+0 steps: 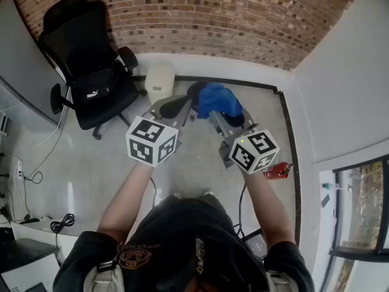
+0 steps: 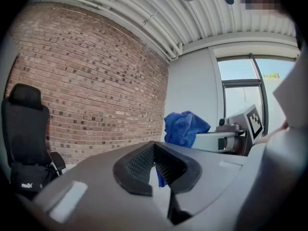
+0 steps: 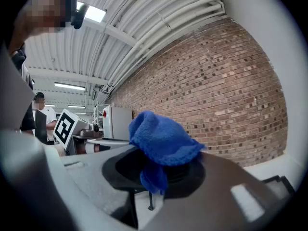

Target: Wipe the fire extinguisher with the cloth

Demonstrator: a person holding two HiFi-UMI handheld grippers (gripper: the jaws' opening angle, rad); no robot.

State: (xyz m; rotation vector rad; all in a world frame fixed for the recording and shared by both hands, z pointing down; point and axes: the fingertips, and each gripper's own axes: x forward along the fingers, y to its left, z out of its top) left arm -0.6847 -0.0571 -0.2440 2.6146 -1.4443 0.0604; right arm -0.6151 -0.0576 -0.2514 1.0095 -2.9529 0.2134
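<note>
My right gripper point(image 3: 156, 171) is shut on a bunched blue cloth point(image 3: 162, 137), which bulges above its jaws and hangs a little below them. In the head view the cloth point(image 1: 217, 100) sits at the tip of the right gripper point(image 1: 230, 119), held up in front of me. Beside it, my left gripper point(image 1: 177, 106) is shut with nothing in it; its black pads point(image 2: 144, 165) meet. From the left gripper view the cloth point(image 2: 184, 127) shows to the right. A small red fire extinguisher point(image 1: 278, 171) lies on the floor by the right wall, below and right of the right gripper.
A black office chair point(image 1: 91, 72) with a bag stands at the left, a white bin point(image 1: 159, 83) by the brick wall point(image 1: 200, 11). Cables point(image 1: 61, 224) lie on the floor at left. A window point(image 1: 358, 205) is at the right. A person in white point(image 3: 42, 113) stands far off.
</note>
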